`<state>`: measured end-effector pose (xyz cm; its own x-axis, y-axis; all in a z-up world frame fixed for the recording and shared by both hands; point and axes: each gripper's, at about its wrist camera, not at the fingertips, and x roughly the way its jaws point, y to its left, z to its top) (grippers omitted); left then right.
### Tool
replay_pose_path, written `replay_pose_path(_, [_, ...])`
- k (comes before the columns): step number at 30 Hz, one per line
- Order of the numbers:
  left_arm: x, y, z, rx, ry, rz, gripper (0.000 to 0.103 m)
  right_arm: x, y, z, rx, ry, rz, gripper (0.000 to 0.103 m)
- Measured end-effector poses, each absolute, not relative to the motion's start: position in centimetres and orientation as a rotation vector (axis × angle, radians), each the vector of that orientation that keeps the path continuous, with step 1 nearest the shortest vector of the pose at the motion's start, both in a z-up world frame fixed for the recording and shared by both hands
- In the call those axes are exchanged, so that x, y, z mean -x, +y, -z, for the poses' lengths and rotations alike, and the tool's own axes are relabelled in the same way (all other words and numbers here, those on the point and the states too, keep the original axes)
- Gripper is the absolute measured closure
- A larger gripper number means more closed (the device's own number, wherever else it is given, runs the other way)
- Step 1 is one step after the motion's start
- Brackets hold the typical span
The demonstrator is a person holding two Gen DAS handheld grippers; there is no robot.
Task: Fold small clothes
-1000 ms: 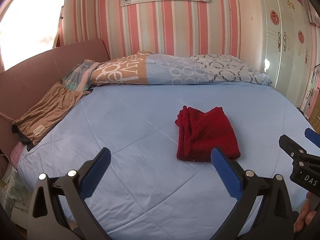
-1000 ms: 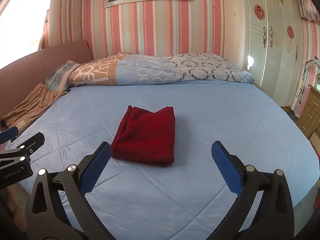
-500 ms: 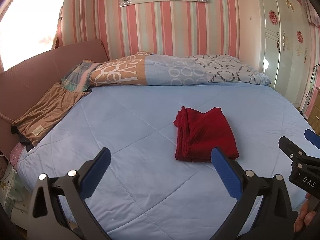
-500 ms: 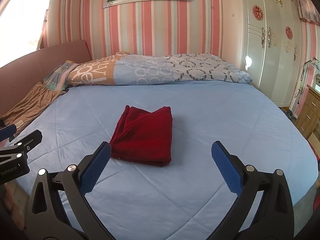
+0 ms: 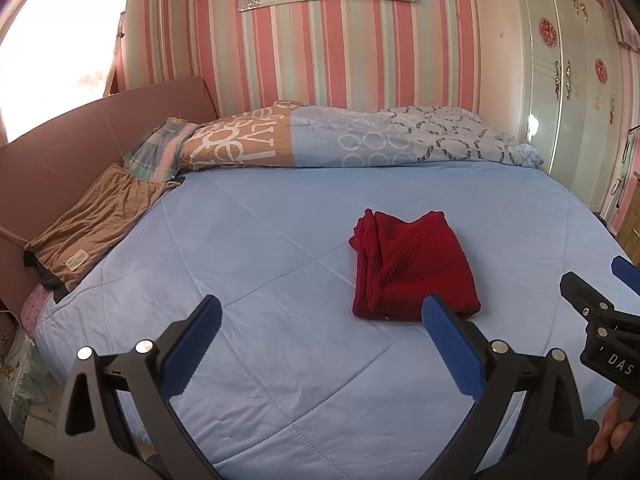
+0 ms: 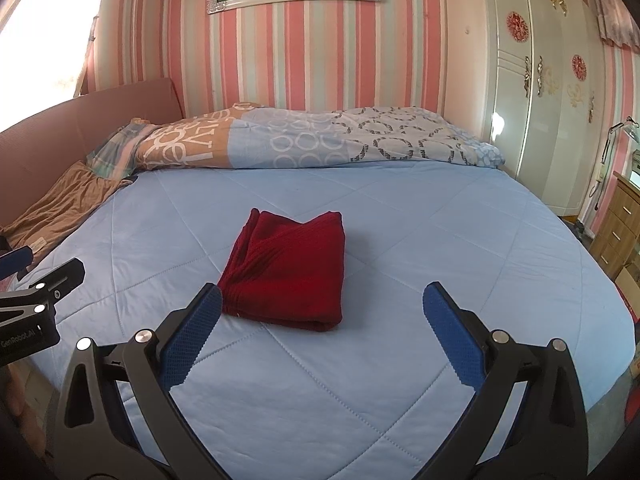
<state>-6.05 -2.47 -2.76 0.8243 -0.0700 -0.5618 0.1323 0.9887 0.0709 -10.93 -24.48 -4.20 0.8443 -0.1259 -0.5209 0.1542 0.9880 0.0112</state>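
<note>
a red garment (image 6: pixel 286 270) lies folded in a neat rectangle mid-bed on the blue quilt (image 6: pixel 440 240). the left gripper (image 5: pixel 320 338) and right gripper (image 6: pixel 322 324) hover near it, jaws wide apart, holding nothing. folding looks finished; next would likely be fetching another piece.

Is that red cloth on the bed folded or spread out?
Folded: the red cloth lies as a compact rectangle with stacked layers along its edge.

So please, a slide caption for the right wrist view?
Open right gripper above a folded red cloth lying on the blue bed.
</note>
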Motion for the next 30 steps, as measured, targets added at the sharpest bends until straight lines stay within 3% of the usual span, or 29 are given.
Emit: replay_pose_path(30, [6.17,-1.84,2.61,-0.118,0.572,0.107,0.002,10.85,-24.87,4.34,-0.050,0.545,0.147,0.003])
